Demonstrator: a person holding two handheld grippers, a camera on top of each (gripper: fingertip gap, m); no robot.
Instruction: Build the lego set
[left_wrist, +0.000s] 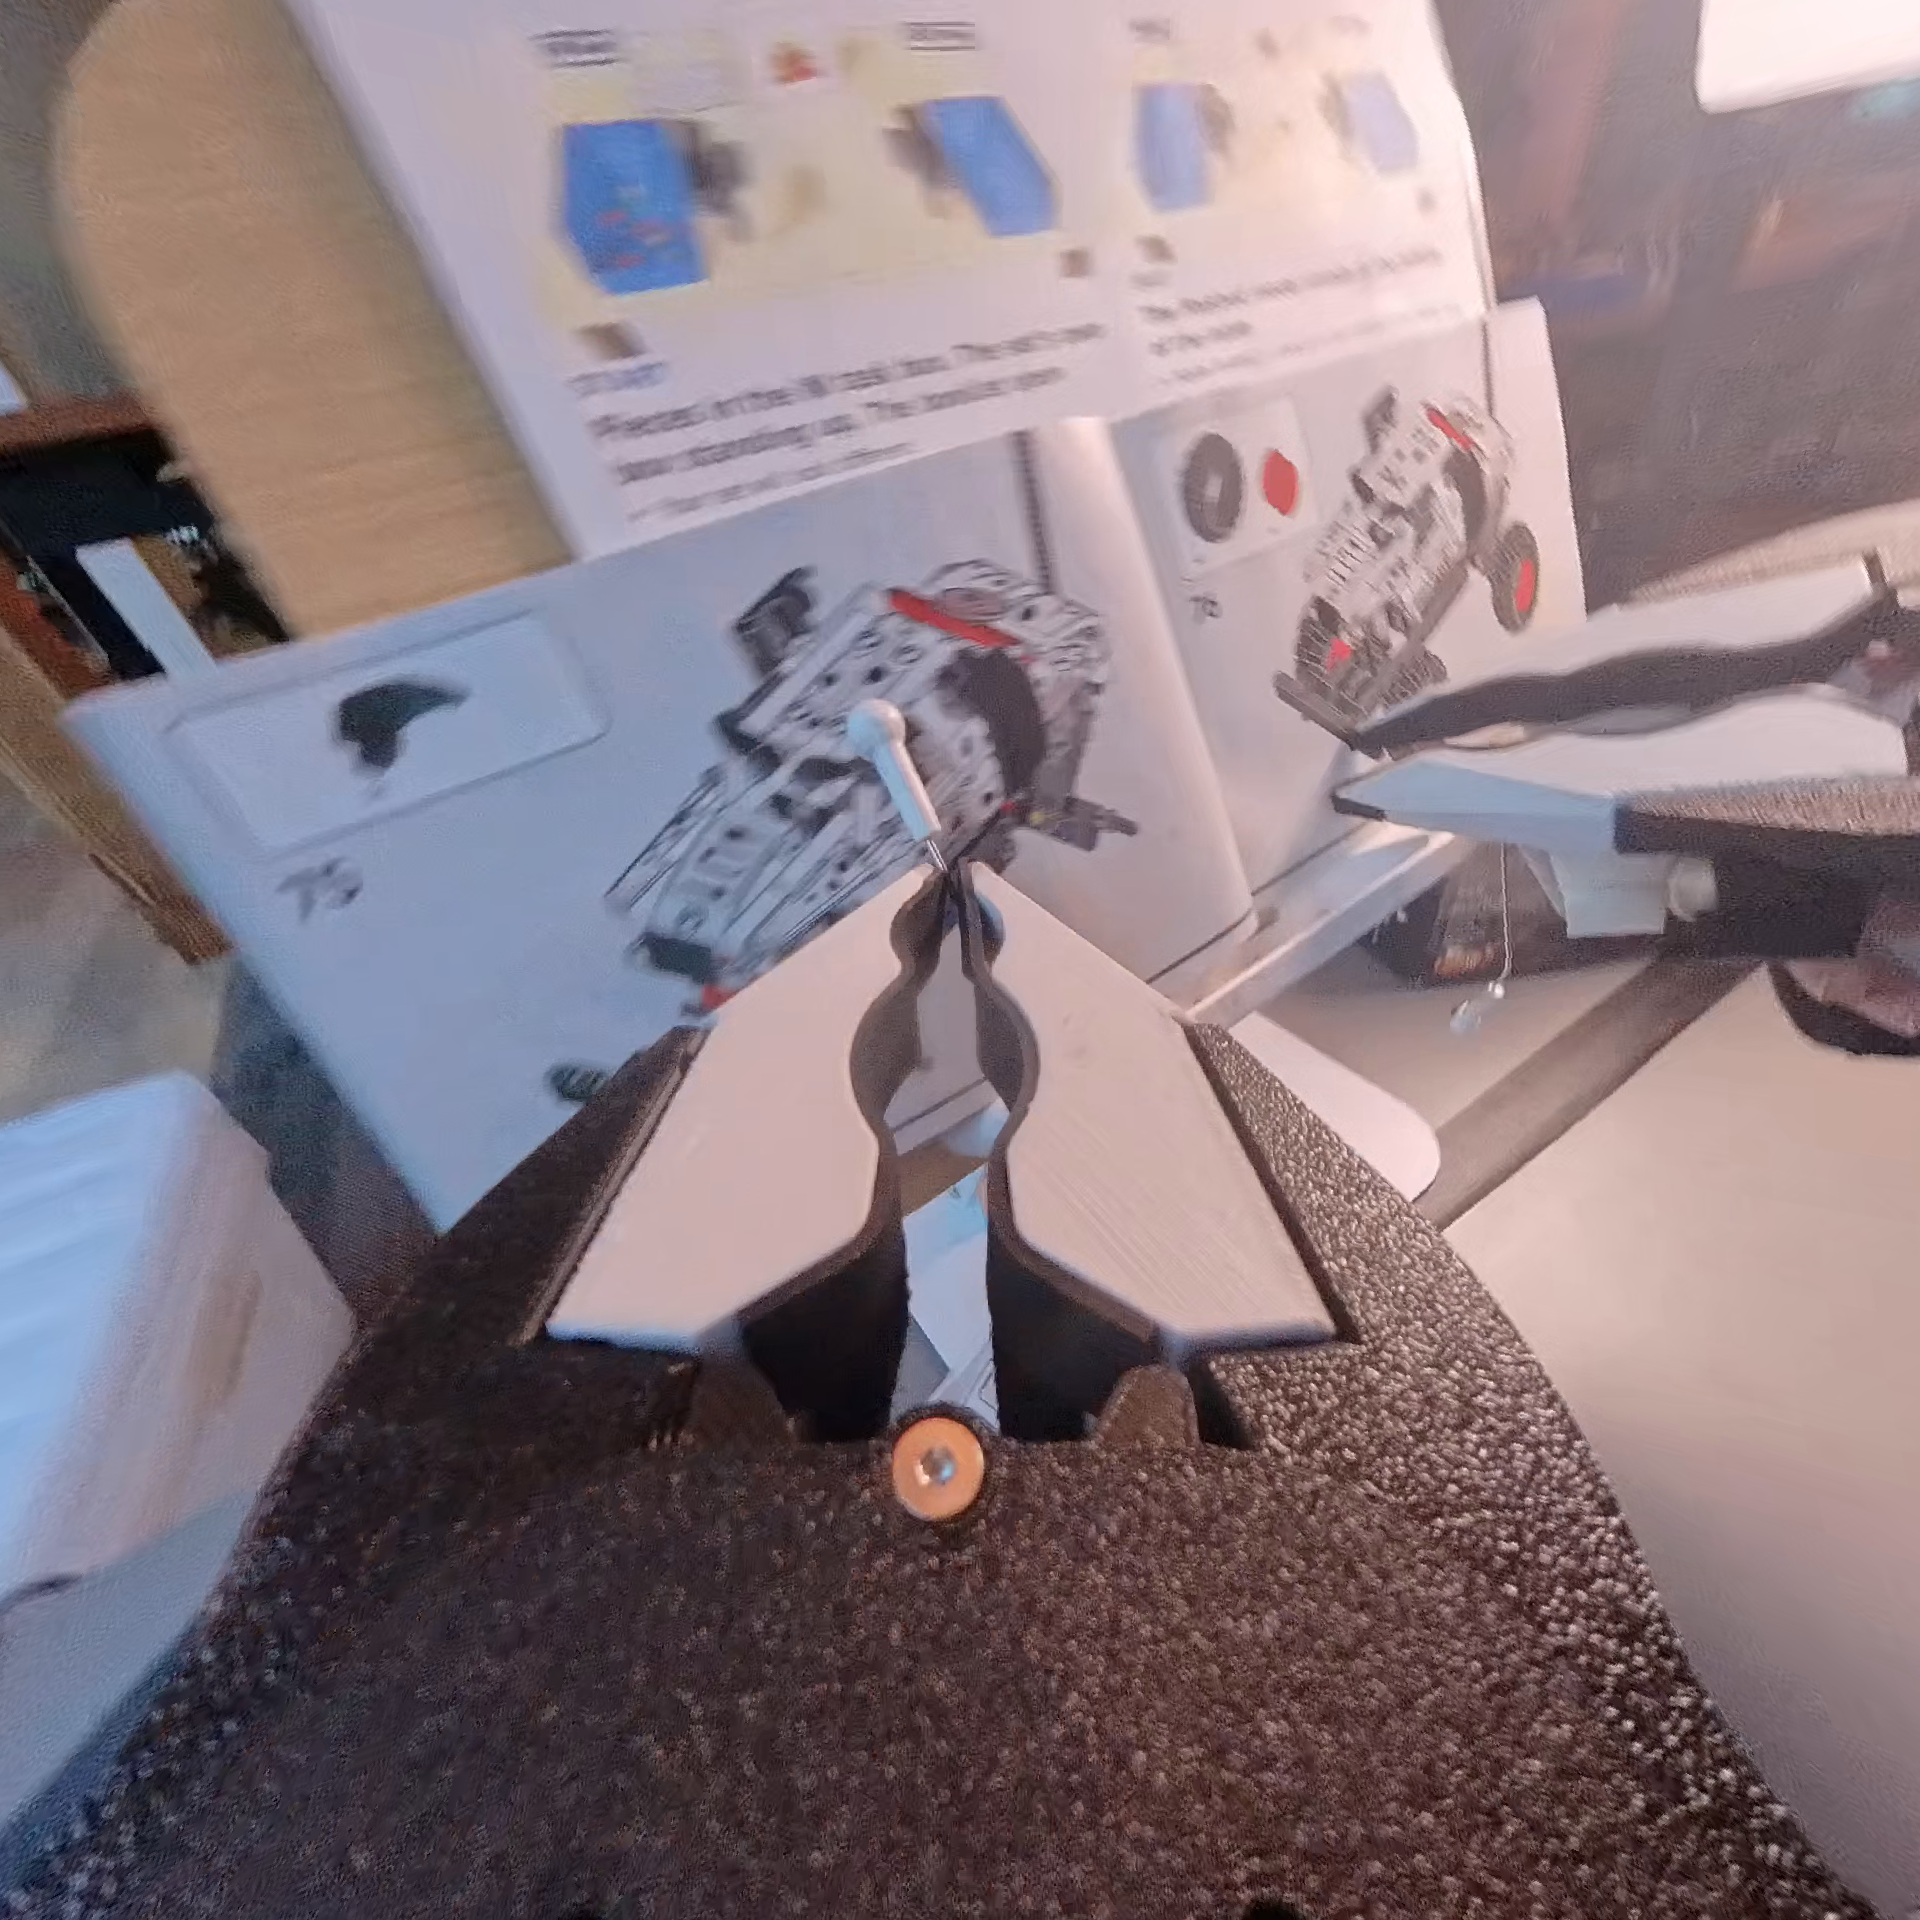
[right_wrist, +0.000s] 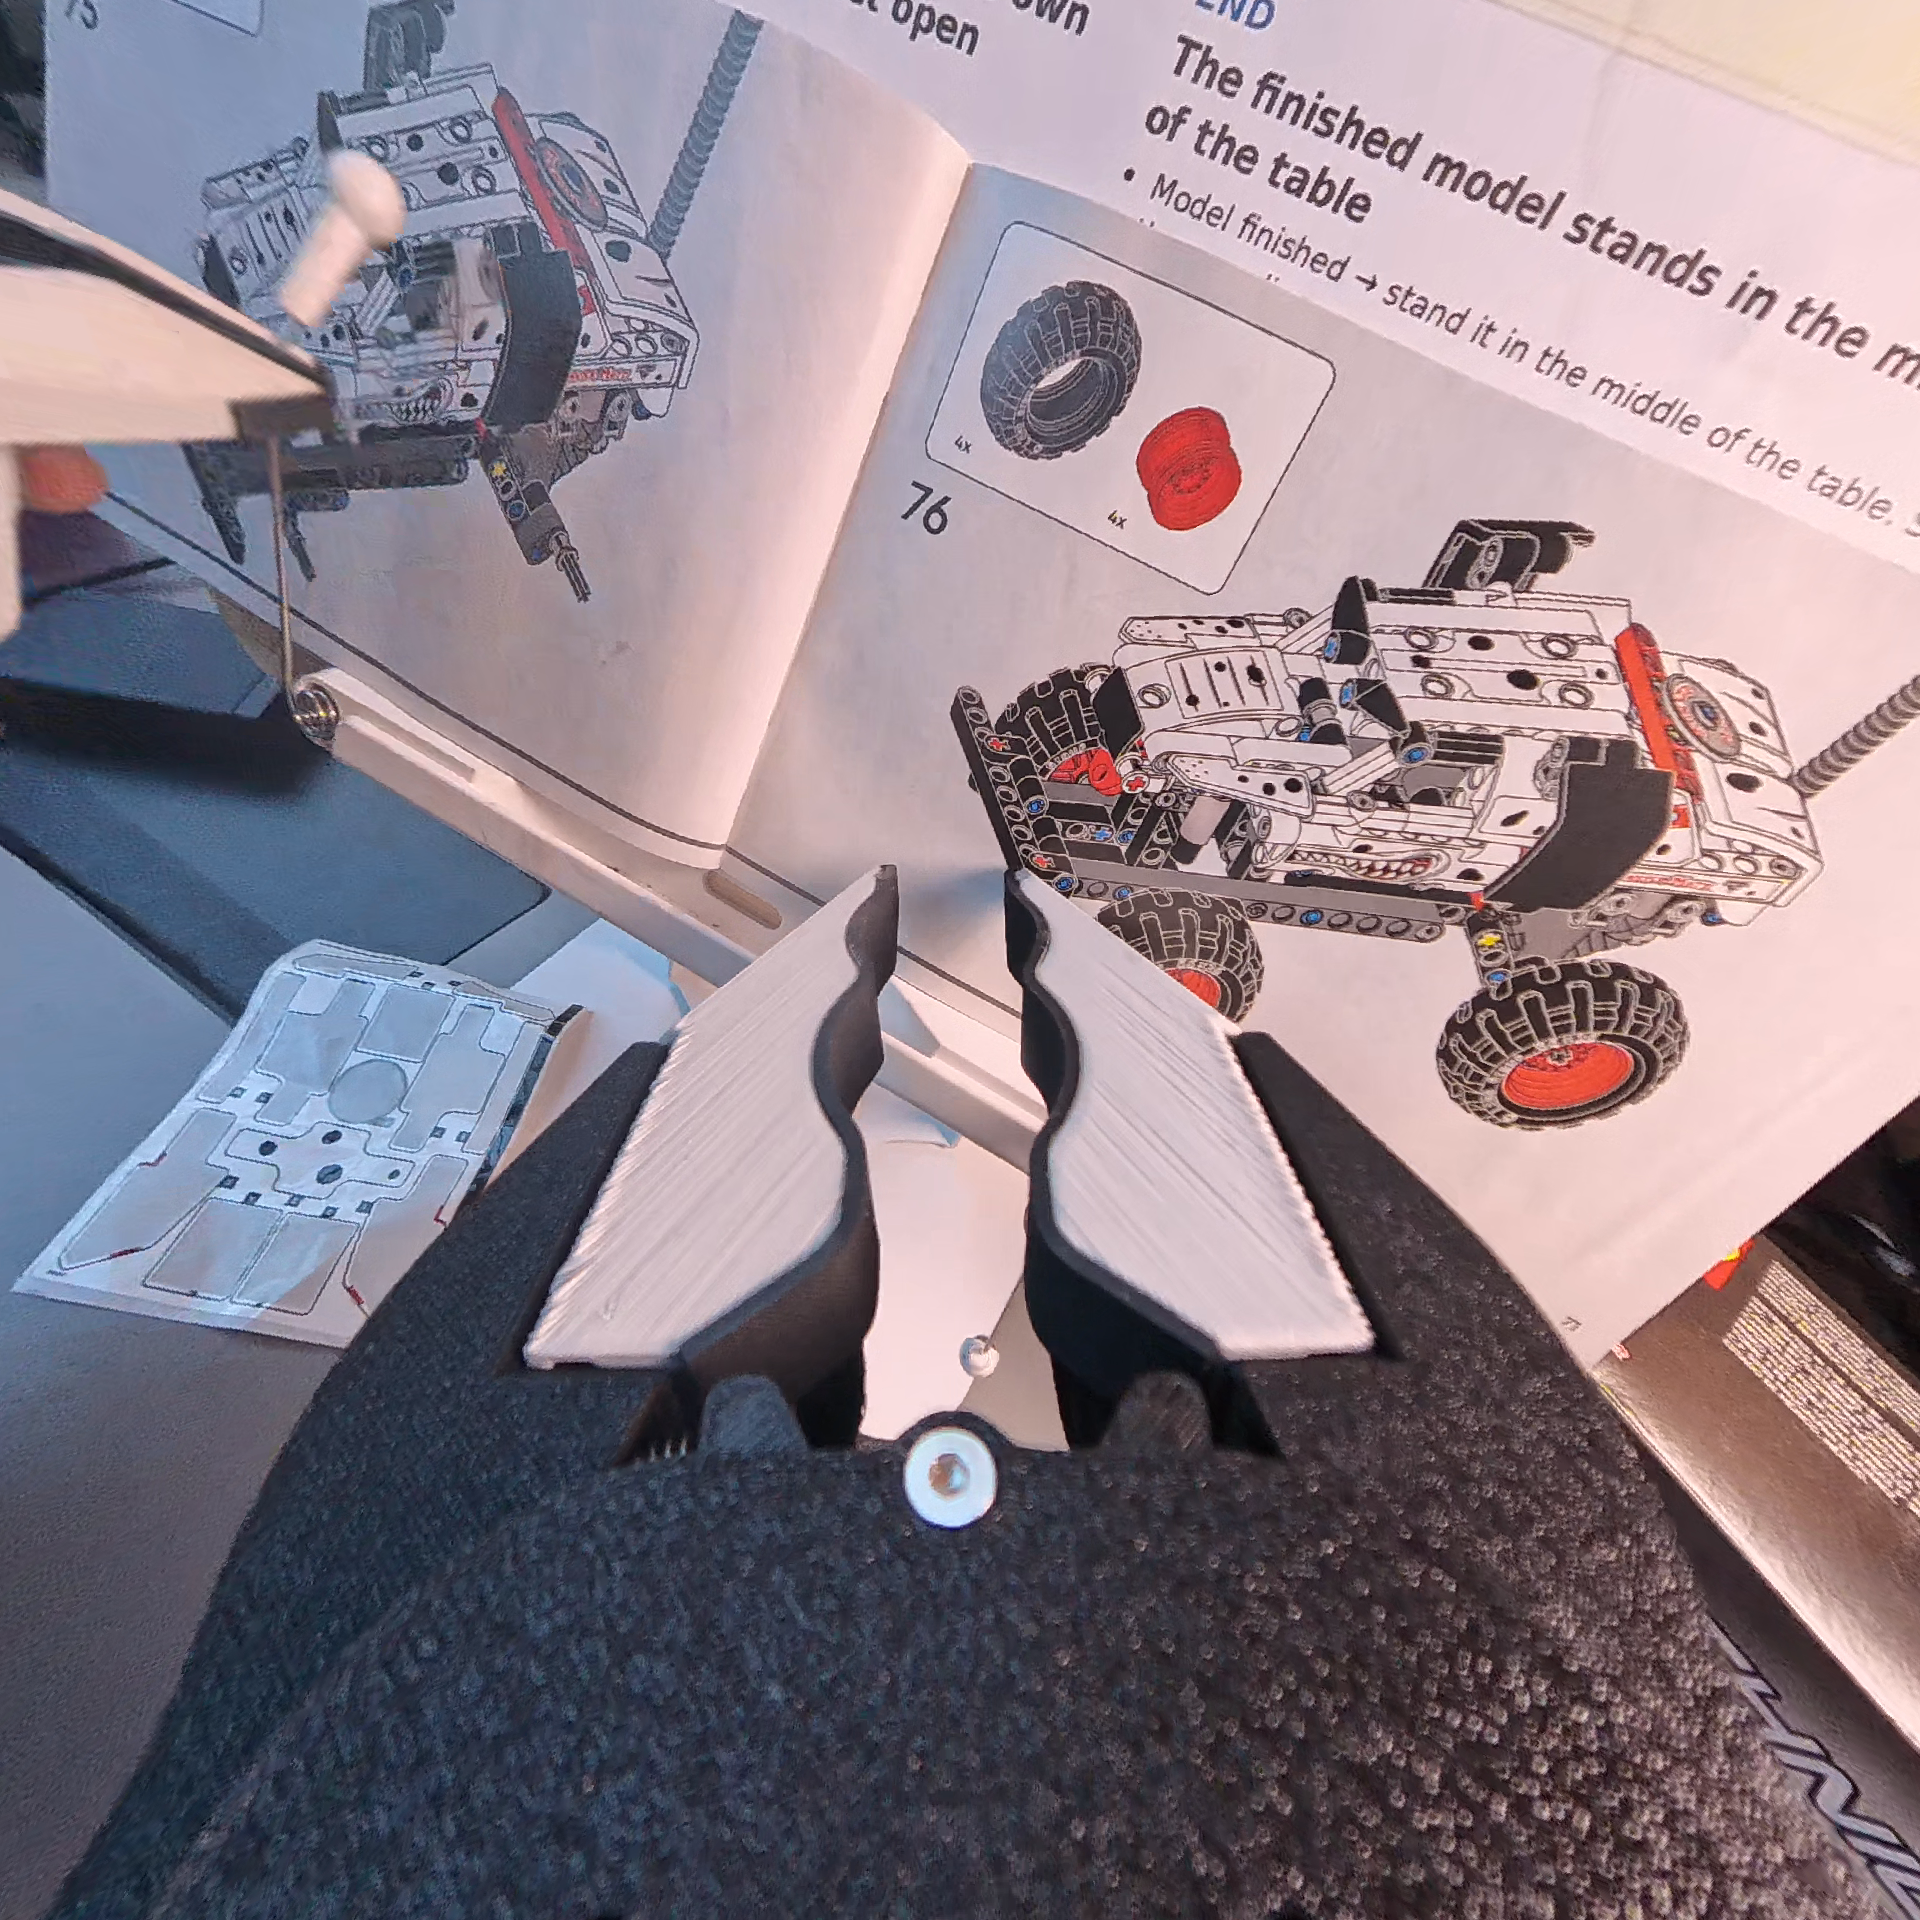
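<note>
Your left claw (left_wrist: 951, 883) is squeezed tight on a thin wire with a small white peg (left_wrist: 894, 764) on top, held up by the open book (right_wrist: 1351, 499); your right claw (right_wrist: 951, 894) is a little open and empty; no built truck shows, so I think much is left.

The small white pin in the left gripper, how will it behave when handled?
The white pin looks tiny, so probably very light. The fingers pinch only its thin end, so it may pivot or slip. Its rounded shape suggests it would roll if dropped.
</note>
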